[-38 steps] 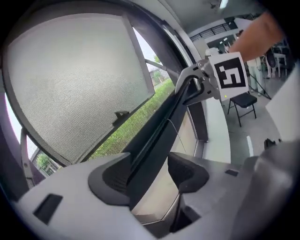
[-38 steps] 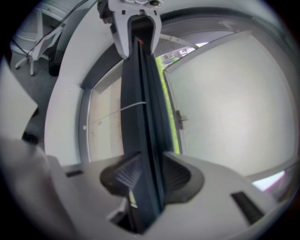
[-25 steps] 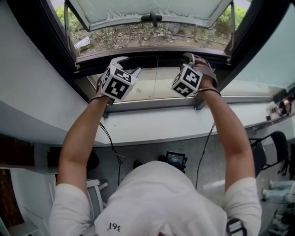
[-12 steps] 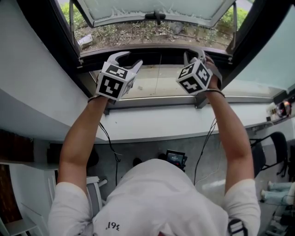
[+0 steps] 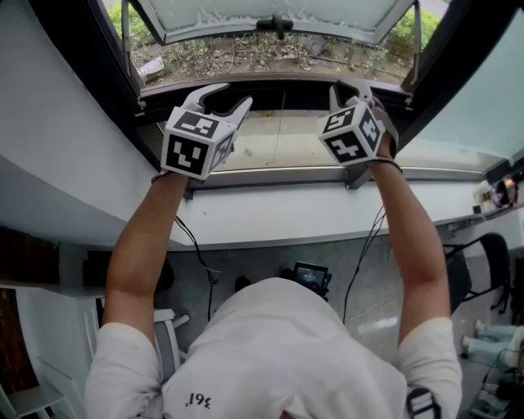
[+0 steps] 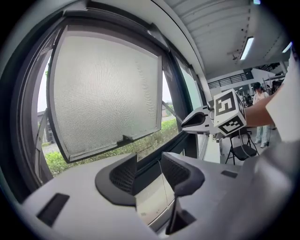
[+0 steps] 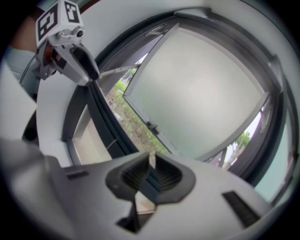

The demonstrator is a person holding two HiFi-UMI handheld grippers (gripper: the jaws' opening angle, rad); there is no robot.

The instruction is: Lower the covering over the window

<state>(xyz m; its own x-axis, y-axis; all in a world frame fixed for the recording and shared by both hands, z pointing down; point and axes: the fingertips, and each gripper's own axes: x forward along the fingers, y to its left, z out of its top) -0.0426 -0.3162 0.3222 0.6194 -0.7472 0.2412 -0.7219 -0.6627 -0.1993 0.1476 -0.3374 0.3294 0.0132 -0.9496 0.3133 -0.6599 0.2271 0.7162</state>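
Left gripper (image 5: 229,94) jaws spread, right gripper (image 5: 348,84) pressed nearly together, both at the dark window frame bar (image 5: 282,90). Thin cord (image 5: 280,123) hangs between them; covering itself can't tell. White ledge (image 5: 286,217) near, grey floor (image 5: 262,266) below, frosted sash (image 5: 246,10) open beyond.

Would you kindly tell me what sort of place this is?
Probably an office or workshop room, right beside an open window: a ceiling strip light and a folding chair show indoors.
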